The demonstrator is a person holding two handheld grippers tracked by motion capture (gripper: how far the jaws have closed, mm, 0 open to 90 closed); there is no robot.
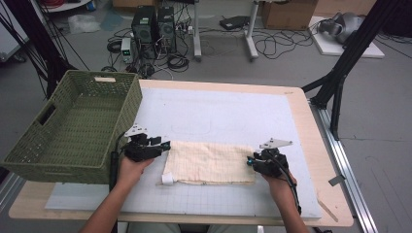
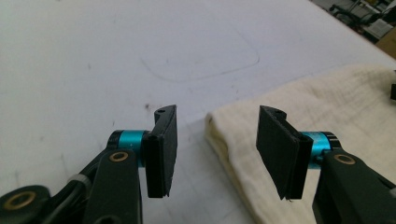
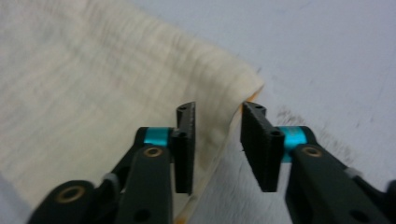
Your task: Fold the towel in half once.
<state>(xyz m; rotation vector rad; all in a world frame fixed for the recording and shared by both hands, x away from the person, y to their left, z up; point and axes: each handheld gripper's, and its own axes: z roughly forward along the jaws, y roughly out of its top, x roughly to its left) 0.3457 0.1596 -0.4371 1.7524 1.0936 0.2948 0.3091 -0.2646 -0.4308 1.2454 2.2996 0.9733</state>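
High view is showing a folded cloth (image 1: 209,162) lying flat on the table (image 1: 233,111); left gripper (image 1: 163,144) and right gripper (image 1: 250,161) are standing spread, pinching nothing; basket (image 1: 114,114) is probably waiting.

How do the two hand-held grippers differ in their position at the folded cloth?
The left hand-held gripper stands at the cloth's left end; the right hand-held gripper stands at its right end. The left one's jaws gape wider, with the cloth edge between them untouched; the right one's narrower jaws straddle the cloth's edge. Both are open, and neither pinches the cloth.
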